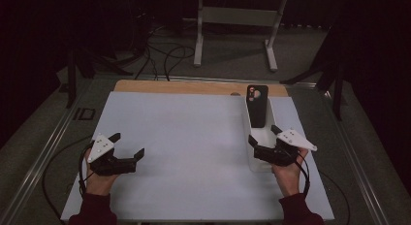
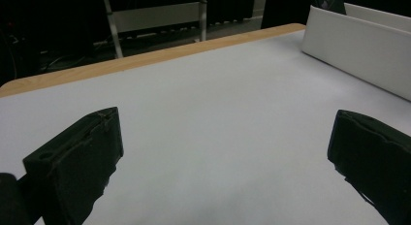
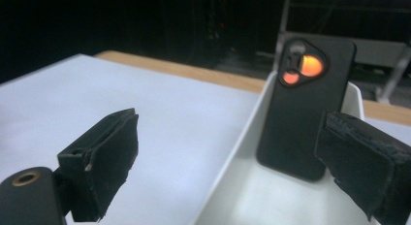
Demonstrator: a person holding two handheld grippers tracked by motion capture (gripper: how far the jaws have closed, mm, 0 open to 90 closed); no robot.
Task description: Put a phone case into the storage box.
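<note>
One phone case [image 3: 301, 108] (base hidden), white tray [image 3: 232, 152]

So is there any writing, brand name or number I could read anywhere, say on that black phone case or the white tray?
None: no word, number or sign can be read.
Black phone case: plain back, an orange glow in its camera cut-out, no lettering.
White tray: blank walls.
Grey plates on the left gripper and right gripper: small dots, no text.
</note>
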